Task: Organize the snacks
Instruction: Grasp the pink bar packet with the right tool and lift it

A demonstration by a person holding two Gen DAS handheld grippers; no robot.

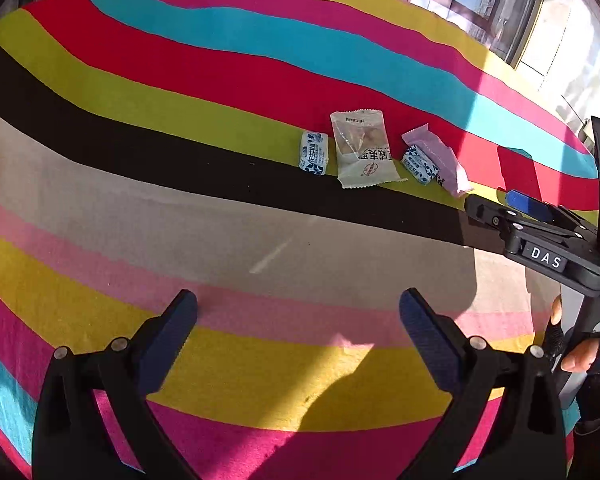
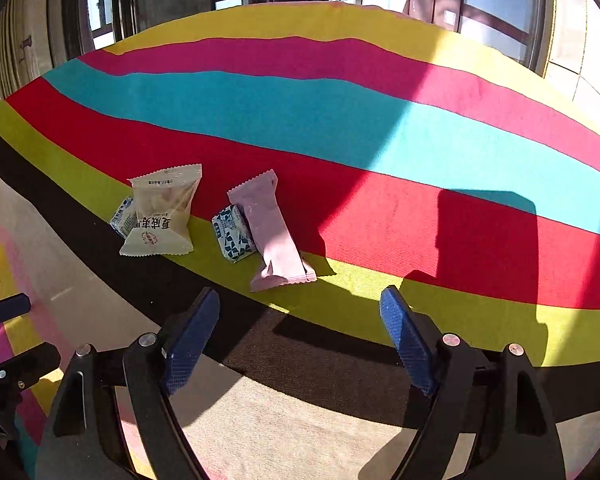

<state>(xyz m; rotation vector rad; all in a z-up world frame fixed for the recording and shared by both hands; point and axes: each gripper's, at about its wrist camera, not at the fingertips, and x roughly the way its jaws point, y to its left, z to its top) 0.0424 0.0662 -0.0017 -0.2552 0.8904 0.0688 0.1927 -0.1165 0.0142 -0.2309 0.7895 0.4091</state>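
Snacks sit in a loose row on a striped cloth [image 2: 340, 120], four of them, straddling the line where the lime band meets the red one. Seen from the right gripper [image 2: 300, 336], they lie ahead of it and off to its left side: a pink packet [image 2: 274, 232] nearest, just beyond the left finger's tip, with a small blue-and-white candy [image 2: 234, 234] touching its left edge. Further left is a clear pouch [image 2: 162, 212] with a pale biscuit showing through it, and a second blue-and-white candy [image 2: 123, 222] tucked half behind that pouch on its far side.

That right gripper has its jaws spread wide, nothing between the blue pads [image 2: 406, 340], which hang over the black and lime bands short of the snacks.

From the left gripper [image 1: 298, 332] the same row is further ahead and a little to its right: second candy [image 1: 313, 153], pouch [image 1: 362, 148], first candy [image 1: 420, 164] and pink packet [image 1: 444, 160] in order. Its jaws are also wide apart and empty, over the pink and beige bands, well short of the row. At its right, the right gripper [image 1: 496, 204] reaches in towards the pink packet's near end without touching it, and a hand [image 1: 580, 354] grips its handle.

Sunlight falls across the cloth, with hard shadows beside the packets.
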